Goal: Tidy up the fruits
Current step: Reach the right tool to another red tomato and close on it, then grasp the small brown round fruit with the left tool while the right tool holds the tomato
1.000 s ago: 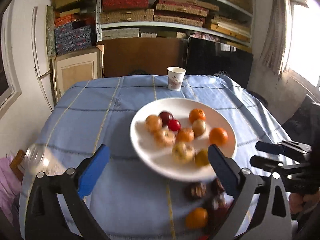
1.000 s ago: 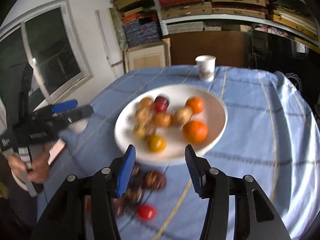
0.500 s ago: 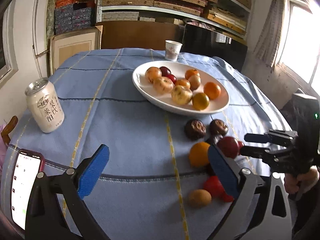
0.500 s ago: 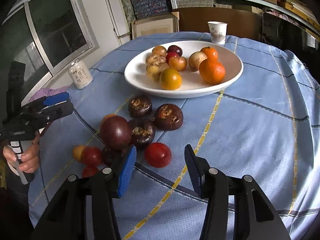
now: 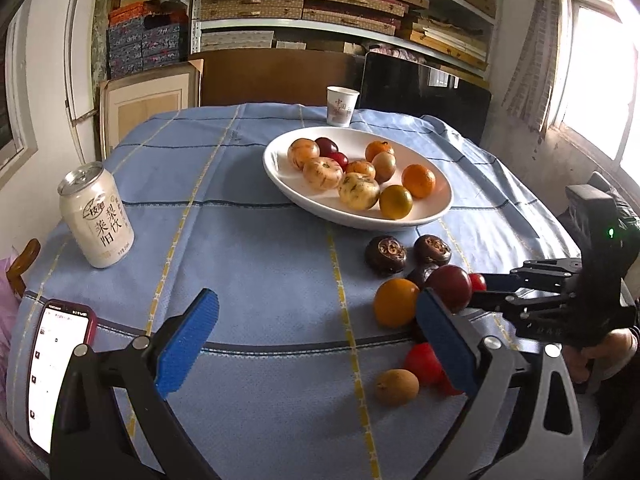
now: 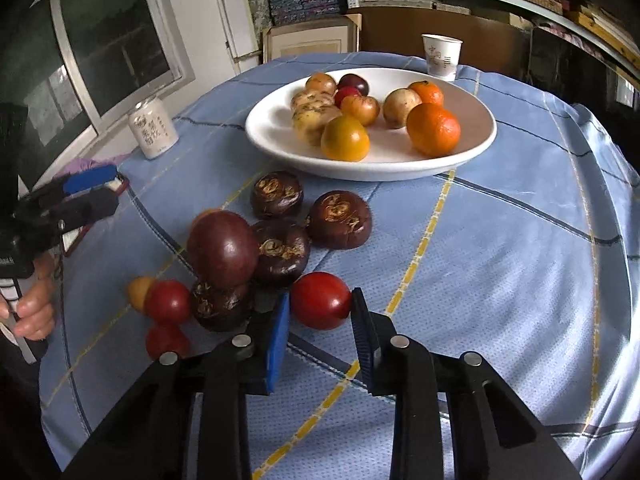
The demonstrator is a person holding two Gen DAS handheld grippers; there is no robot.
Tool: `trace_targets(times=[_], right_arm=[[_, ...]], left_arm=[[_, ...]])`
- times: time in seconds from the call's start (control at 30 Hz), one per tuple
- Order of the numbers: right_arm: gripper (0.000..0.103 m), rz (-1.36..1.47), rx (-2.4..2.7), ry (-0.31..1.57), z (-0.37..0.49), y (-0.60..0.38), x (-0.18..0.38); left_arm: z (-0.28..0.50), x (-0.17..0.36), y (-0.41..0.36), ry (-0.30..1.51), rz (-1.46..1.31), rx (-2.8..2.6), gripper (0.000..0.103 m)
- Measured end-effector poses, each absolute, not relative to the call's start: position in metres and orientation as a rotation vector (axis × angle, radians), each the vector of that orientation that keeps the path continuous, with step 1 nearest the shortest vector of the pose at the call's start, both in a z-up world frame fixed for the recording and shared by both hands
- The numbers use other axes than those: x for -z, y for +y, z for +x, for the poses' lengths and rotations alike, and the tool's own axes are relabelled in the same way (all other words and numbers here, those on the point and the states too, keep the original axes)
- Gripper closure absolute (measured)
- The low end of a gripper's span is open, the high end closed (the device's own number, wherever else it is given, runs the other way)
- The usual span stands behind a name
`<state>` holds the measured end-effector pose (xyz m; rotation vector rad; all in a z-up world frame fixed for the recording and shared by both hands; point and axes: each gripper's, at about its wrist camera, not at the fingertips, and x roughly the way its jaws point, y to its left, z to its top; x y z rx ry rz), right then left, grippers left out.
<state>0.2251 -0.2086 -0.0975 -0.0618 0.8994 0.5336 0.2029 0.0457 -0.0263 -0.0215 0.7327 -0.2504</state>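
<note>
The right gripper (image 6: 320, 312) is pressing its two blue pads against the sides of a small red fruit (image 6: 321, 300), its jaws having just been closing onto it; the fruit is sitting on the blue tablecloth (image 6: 500, 248) at the near edge of a loose cluster. Just to its left, a large purple fruit (image 6: 223, 248) is leaning on three dark brown fruits (image 6: 280, 252), with more small red fruits (image 6: 168, 302) beyond, so that side is crowding the grip. To the right of the held fruit, bare cloth is stretching away toward the table's rim. The white plate (image 6: 472, 148) is standing just behind the cluster, carrying oranges and yellowish fruits, with free white surface along its right and near edge. The left gripper (image 5: 316, 320) is hovering with its fingers spread wide over bare cloth, nothing between them. A drink can (image 5: 97, 216) and a phone (image 5: 56, 372) are lying at the left margin, a paper cup (image 5: 340, 106) behind the plate.
</note>
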Motion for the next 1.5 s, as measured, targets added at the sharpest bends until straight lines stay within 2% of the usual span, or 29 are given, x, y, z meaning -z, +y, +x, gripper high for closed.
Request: trace_targets(times=[0.33, 0.57, 0.7, 0.87, 1.03, 1.33, 1.5], right_arm=[[0.072, 0.147, -0.511, 0.867, 0.234, -0.241, 0.087], [0.072, 0.183, -0.505, 0.875, 0.234, -0.246, 0.089], [0.072, 0.177, -0.508, 0.882, 0.233, -0.245, 0.09], [0.072, 0.177, -0.506, 0.882, 0.233, -0.245, 0.09], [0.072, 0.183, -0.508, 0.881, 0.232, -0.247, 0.089], [0.072, 0.182, -0.509, 0.879, 0.23, -0.247, 0.088], [0.072, 0.18, -0.507, 0.88, 0.23, -0.247, 0.088]], left_arm=[[0.192, 0.042, 0.037, 0.784, 0.037, 0.368, 0.006], [0.178, 0.053, 0.022, 0.808, 0.136, 0.497, 0.037], [0.176, 0.057, 0.021, 0.829, 0.133, 0.537, 0.041], [0.172, 0.06, 0.014, 0.835, 0.154, 0.576, 0.054], [0.174, 0.064, 0.009, 0.856, 0.175, 0.584, 0.058], [0.177, 0.071, 0.008, 0.89, 0.18, 0.572, 0.058], [0.179, 0.077, 0.005, 0.912, 0.196, 0.569, 0.068]])
